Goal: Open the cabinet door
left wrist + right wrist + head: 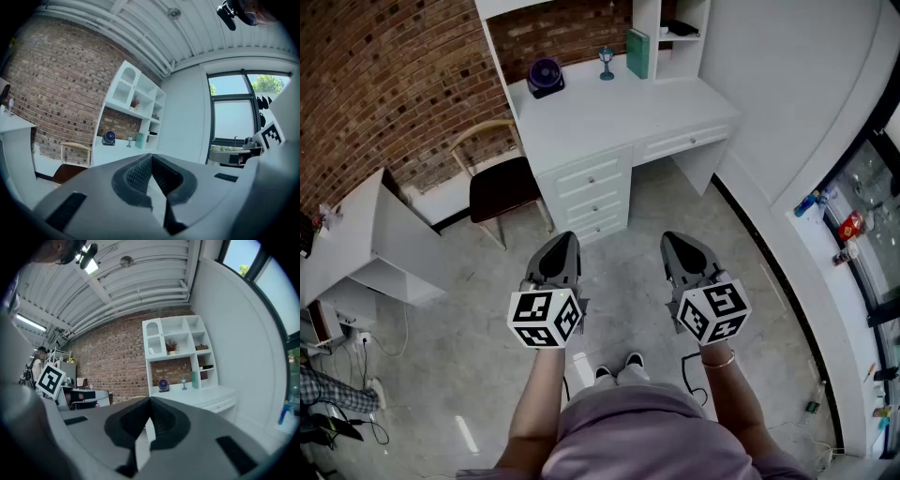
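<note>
Jaws of the left gripper point(565, 238) and right gripper point(673, 238) are fully closed, holding nothing. The arched cabinet door point(152, 337) sits far ahead, well apart, at the upper left of the shelves point(185, 345) above the white counter point(609, 117). It is likely nearer the left gripper.

Two grippers: left gripper point(565, 236), right gripper point(672, 236), one marker cube point(546, 317) on each. One white table point(609, 117) by the brick wall, with three stacked drawers point(592, 201) and one wide drawer point(684, 142). On top, one fan point(546, 77), one lamp point(607, 62), one green book point(637, 52). One chair point(499, 187). One second table point(347, 230) at left. Two shoes point(635, 360).
</note>
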`<state>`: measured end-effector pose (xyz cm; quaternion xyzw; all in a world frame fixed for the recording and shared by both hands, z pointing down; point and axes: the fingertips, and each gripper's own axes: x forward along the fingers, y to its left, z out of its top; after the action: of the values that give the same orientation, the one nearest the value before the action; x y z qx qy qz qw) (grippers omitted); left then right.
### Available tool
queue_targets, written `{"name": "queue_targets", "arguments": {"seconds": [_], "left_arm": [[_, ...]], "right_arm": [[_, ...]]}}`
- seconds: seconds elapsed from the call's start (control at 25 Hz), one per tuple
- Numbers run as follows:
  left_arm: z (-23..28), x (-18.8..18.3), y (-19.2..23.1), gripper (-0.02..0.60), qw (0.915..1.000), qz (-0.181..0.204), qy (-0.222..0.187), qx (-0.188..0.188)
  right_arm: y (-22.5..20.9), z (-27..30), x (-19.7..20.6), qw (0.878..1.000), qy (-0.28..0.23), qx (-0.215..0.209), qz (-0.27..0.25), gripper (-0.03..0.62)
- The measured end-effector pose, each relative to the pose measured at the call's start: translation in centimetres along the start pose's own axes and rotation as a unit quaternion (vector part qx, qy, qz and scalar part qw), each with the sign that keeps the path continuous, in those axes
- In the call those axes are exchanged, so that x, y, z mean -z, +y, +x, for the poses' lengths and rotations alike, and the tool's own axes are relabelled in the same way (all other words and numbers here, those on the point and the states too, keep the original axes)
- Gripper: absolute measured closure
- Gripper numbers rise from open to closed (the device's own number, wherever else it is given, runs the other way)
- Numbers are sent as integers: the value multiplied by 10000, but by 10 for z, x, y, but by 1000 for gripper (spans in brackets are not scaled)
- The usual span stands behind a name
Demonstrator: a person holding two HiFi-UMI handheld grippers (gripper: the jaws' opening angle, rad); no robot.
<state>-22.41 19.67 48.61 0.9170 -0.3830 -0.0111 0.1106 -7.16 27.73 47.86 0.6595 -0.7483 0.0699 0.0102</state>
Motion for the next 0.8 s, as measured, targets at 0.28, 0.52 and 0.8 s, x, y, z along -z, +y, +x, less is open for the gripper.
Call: {"name": "queue_targets", "arguments": {"seconds": [0.28,0.52,0.8], "left_arm": [[8,10,-16,581,9999,14,151,-3],[11,16,-26,581,9998,88,177,44],[20,12,-36,581,9998,144,139,5]], "right_arm": [[-12,-4,2,9999,41,-92,26,592],[-14,-3,5,9998,58,-195,24,592],[-26,-2,-1,9997,-24,-239,20,592]]}}
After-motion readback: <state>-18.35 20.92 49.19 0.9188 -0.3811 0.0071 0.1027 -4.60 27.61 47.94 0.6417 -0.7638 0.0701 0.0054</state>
